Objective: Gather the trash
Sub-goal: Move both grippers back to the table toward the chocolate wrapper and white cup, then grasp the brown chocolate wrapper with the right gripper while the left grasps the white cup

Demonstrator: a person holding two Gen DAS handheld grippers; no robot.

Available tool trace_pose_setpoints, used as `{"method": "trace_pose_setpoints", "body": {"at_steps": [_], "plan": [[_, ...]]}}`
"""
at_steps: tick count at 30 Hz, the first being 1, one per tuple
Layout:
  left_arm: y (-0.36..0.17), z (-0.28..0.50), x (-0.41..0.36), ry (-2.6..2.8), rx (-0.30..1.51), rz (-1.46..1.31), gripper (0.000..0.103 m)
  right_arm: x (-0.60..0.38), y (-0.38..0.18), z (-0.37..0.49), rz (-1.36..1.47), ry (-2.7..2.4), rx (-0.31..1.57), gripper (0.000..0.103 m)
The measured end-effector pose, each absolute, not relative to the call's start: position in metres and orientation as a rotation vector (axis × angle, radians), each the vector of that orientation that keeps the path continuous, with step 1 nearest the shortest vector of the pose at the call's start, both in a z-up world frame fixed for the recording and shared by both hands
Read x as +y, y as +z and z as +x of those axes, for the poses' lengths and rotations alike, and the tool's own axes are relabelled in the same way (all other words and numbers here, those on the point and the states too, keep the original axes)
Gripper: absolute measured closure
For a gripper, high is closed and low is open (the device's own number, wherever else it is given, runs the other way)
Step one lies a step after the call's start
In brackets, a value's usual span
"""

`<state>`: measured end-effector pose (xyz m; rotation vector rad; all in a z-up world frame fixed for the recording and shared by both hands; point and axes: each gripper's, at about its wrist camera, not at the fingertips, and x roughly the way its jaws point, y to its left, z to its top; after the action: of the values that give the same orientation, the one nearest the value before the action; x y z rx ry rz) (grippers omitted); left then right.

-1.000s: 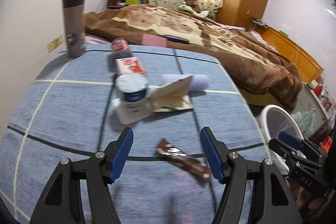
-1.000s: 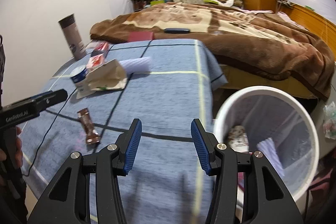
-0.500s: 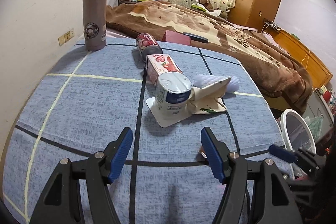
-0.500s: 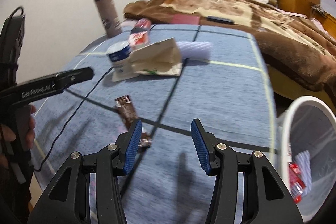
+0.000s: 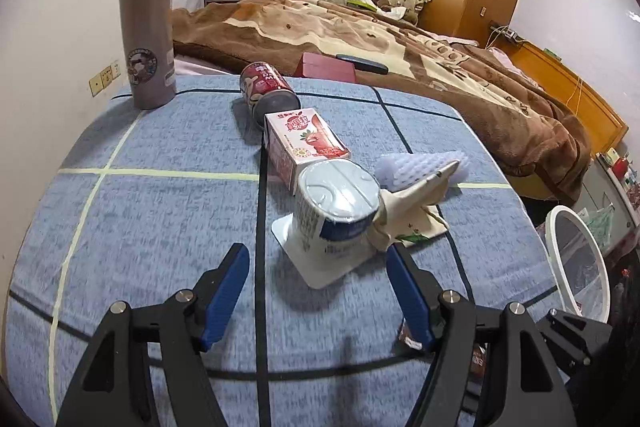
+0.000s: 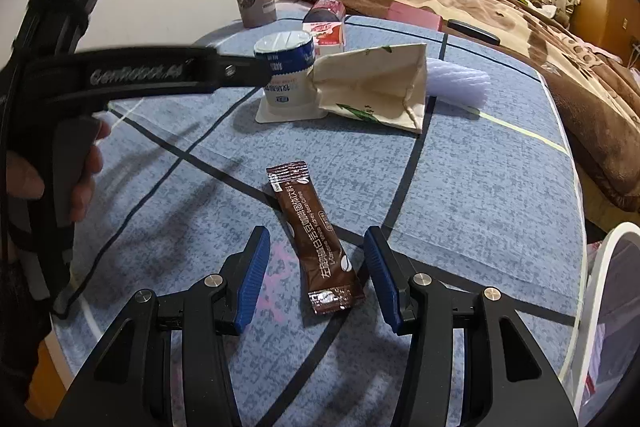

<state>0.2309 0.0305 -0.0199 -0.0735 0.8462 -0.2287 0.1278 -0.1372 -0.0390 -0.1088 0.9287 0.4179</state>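
Brown coffee sachet (image 6: 316, 239) flat on blue tablecloth (image 6: 480, 187), between parted, empty right gripper (image 6: 316, 275) pads. Left gripper (image 5: 318, 293) opening, empty, short of upturned yogurt cup (image 5: 334, 211). Paper bag (image 6: 372, 87), milk carton (image 5: 302, 143), can (image 5: 266, 91) uncollected; bin (image 5: 576, 263) alongside.

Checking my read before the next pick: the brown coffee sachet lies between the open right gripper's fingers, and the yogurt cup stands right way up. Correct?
Not quite. The right wrist view shows the yogurt cup upside down, on its wide rim. The sachet does lie between the open right gripper's fingers.
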Motion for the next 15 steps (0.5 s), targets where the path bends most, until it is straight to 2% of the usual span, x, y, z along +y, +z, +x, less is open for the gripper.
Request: {"method": "trace_pose_setpoints", "body": {"at_steps": [15], "plan": [[-0.03,0.266,0.019,-0.228,0.856,-0.045,0.03,-0.13,-0.041,0.14,-0.148,0.377,0.918,0.053]]}}
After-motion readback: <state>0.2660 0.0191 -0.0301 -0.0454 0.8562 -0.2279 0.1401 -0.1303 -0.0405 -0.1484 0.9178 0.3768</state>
